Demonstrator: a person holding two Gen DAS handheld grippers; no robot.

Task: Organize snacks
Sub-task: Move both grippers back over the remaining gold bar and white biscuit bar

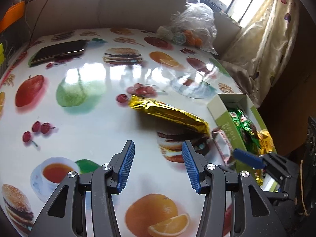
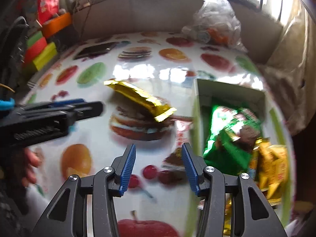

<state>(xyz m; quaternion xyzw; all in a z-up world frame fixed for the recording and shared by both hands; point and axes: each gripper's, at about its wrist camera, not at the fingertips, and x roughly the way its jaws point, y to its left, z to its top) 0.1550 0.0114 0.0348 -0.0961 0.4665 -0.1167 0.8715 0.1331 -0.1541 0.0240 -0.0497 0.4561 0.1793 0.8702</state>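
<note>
A gold foil snack pack [image 1: 169, 115] lies on the fruit-print table, just left of a green-and-white box [image 1: 223, 116]; it also shows in the right wrist view [image 2: 140, 98]. The box [image 2: 199, 106] holds green snack packs [image 2: 231, 136] and yellow ones [image 2: 272, 164]. A small pink-white wrapper [image 1: 223, 146] lies against the box's near side. My left gripper [image 1: 158, 154] is open and empty, short of the gold pack. My right gripper [image 2: 159, 156] is open and empty beside the box; it shows at the right in the left wrist view [image 1: 246, 158].
A dark phone [image 1: 59, 51] lies at the table's far left. A clear plastic bag with fruit [image 1: 189, 29] sits at the far edge. A clear glass dish [image 1: 189, 86] stands behind the box. Curtains hang to the right. Coloured blocks [image 2: 39, 51] sit far left.
</note>
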